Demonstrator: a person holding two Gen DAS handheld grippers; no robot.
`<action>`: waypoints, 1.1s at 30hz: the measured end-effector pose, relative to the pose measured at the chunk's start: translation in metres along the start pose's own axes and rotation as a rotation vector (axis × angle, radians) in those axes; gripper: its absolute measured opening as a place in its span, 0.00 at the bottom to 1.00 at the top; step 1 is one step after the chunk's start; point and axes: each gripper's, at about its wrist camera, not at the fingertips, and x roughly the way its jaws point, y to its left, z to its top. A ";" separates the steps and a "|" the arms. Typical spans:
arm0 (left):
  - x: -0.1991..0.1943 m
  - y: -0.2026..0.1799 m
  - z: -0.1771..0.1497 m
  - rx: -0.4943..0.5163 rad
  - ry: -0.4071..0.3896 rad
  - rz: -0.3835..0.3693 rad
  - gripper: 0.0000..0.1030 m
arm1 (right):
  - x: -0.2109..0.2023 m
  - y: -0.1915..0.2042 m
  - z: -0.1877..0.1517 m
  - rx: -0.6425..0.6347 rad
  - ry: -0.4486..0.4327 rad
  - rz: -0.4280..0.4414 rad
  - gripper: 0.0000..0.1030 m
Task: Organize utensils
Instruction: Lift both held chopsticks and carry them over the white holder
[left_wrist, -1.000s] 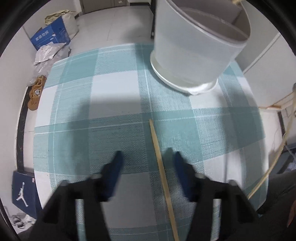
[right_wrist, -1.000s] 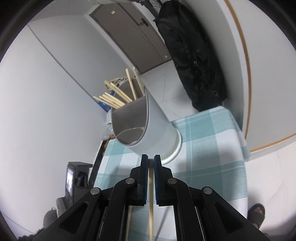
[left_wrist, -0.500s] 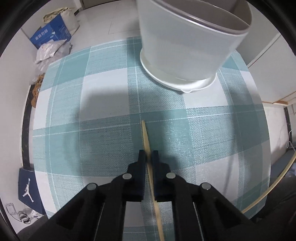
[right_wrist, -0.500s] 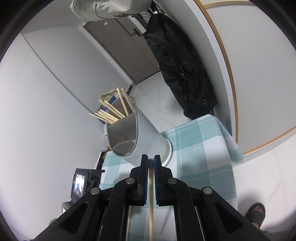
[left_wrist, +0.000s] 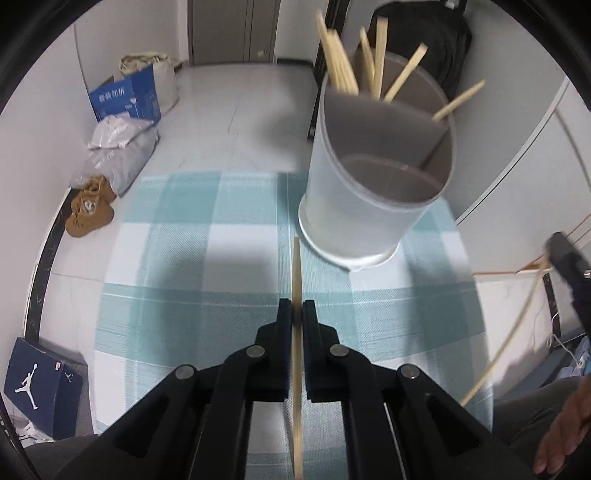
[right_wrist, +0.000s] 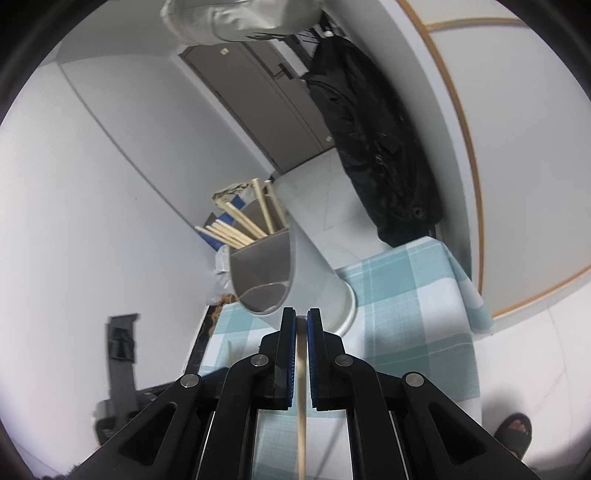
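Observation:
My left gripper (left_wrist: 296, 309) is shut on a pale wooden chopstick (left_wrist: 296, 266), lifted off the teal checked tablecloth (left_wrist: 177, 280); its tip points toward the base of the white utensil holder (left_wrist: 369, 199). The holder has a divider; several chopsticks (left_wrist: 343, 70) stand in its far compartment, the near one looks bare. My right gripper (right_wrist: 301, 317) is shut on another chopstick (right_wrist: 301, 387), aimed at the same holder (right_wrist: 295, 266). In the left wrist view the right gripper (left_wrist: 569, 258) shows at the right edge with its long chopstick (left_wrist: 513, 332).
Beyond the table's far edge lie a blue carton (left_wrist: 125, 98), plastic bags (left_wrist: 118, 147) and brown shoes (left_wrist: 88, 208) on the floor. A blue shoe box (left_wrist: 40, 384) sits at lower left. A black coat (right_wrist: 376, 147) hangs by the door. A sandalled foot (right_wrist: 513, 432) is at lower right.
The left gripper closed on the chopstick lying on the cloth and lifted it, tilting up so the holder's top came into view. The right gripper kept its chopstick and tilted slightly.

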 end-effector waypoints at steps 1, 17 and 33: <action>-0.005 -0.001 -0.001 0.013 -0.008 -0.019 0.01 | 0.000 0.003 -0.001 -0.013 -0.005 0.003 0.05; -0.045 -0.021 0.001 0.178 -0.156 -0.045 0.01 | 0.008 0.056 -0.021 -0.182 -0.039 0.017 0.05; -0.078 -0.022 0.027 0.176 -0.224 -0.077 0.01 | 0.003 0.078 0.005 -0.217 -0.087 0.016 0.05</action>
